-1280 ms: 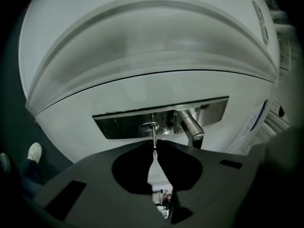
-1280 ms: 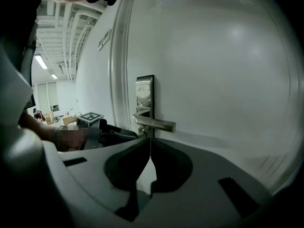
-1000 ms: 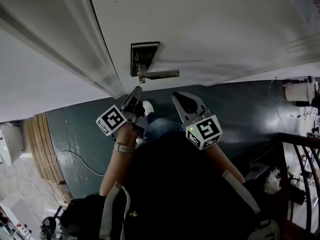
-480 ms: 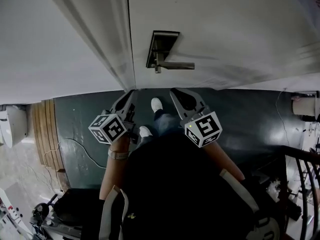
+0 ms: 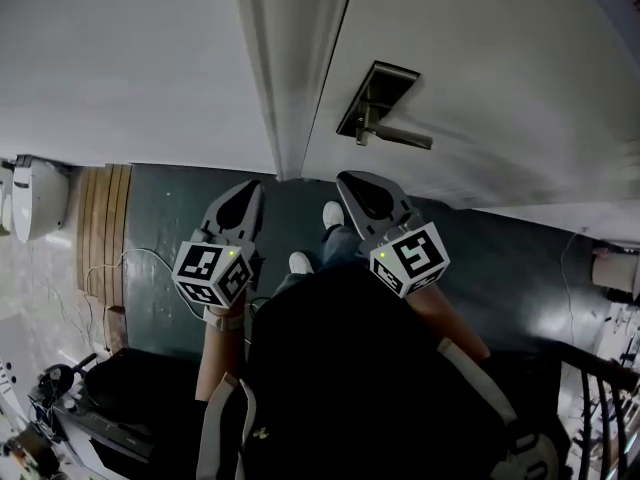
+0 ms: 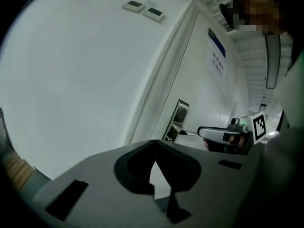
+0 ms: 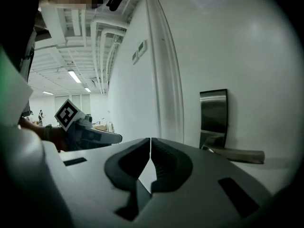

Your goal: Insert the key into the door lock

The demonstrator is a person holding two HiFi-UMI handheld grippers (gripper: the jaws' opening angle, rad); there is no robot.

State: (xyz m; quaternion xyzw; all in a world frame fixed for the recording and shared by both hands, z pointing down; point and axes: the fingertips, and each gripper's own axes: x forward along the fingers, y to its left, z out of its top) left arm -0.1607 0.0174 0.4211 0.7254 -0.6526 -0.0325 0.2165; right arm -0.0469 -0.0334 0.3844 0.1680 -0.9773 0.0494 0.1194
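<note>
A steel lock plate (image 5: 378,86) with a lever handle (image 5: 402,136) sits on the white door. My left gripper (image 5: 249,185) hangs shut below the door frame, left of the lock. My right gripper (image 5: 346,177) is shut too, just below the handle and apart from it. In the left gripper view the jaws (image 6: 154,144) meet at their tips, with the lock plate (image 6: 179,116) and the right gripper (image 6: 222,134) beyond. In the right gripper view the jaws (image 7: 150,140) are closed below the lock plate (image 7: 213,112) and lever (image 7: 238,154). No key shows in any view.
The white door frame (image 5: 286,78) runs down left of the lock. Below lie a dark floor (image 5: 160,208) and wooden boards (image 5: 104,230). The person's shoes (image 5: 333,214) stand near the door. A dark railing (image 5: 606,388) is at lower right. Wall switches (image 6: 143,8) are mounted high up.
The head view has swung, so the lock now sits further right and higher in it. My left gripper has dropped down and left, away from the door. The right gripper has hardly moved.
</note>
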